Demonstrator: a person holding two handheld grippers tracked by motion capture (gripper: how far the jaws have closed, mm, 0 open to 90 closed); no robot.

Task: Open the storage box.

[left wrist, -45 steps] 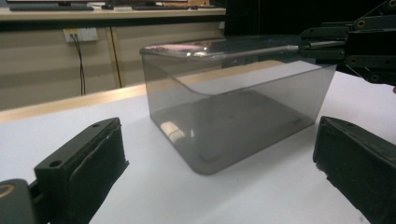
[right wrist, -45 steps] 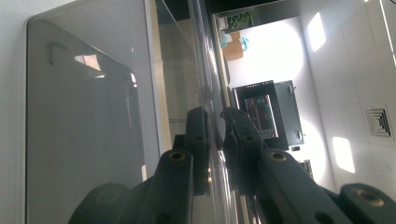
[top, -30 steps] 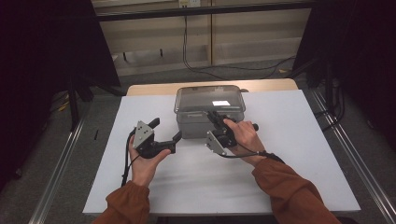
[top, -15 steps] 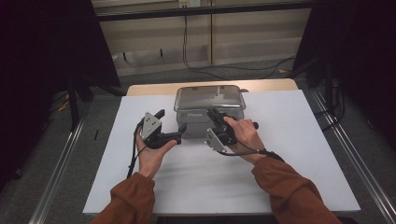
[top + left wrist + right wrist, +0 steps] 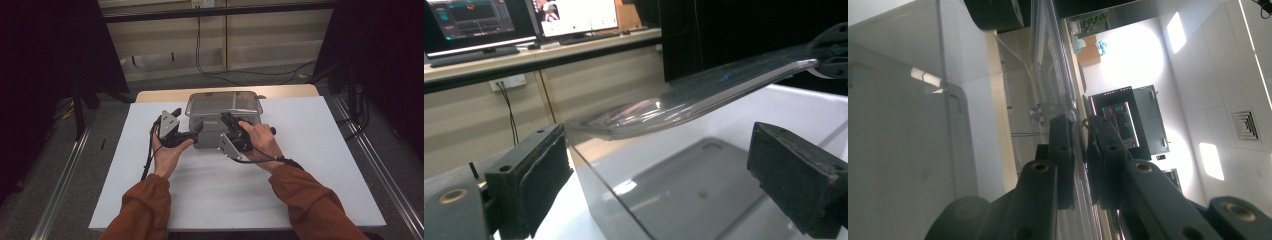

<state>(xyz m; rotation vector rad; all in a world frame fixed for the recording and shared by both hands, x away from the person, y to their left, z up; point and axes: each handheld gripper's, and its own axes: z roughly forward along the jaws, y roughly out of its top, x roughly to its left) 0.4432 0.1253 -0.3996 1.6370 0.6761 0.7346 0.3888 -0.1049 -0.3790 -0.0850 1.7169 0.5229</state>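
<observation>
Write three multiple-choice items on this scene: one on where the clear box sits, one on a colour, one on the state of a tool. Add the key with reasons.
1. Where does the clear plastic box stand on the white table top?
A. at the far edge, in the middle
B. at the near left corner
C. at the near right corner

2. What colour are the person's sleeves?
A. blue
B. rust orange
C. white

3. How does the right tool stand?
A. wide open above the box
C. lying loose on the table
B. shut on the lid's edge

Key:
1 A, the high view shows the box centred against the far edge.
2 B, both forearms wear rust orange.
3 B, the right gripper view shows its pads clamped on the thin clear lid; the left tool is open, its pads either side of the box's corner.
</observation>
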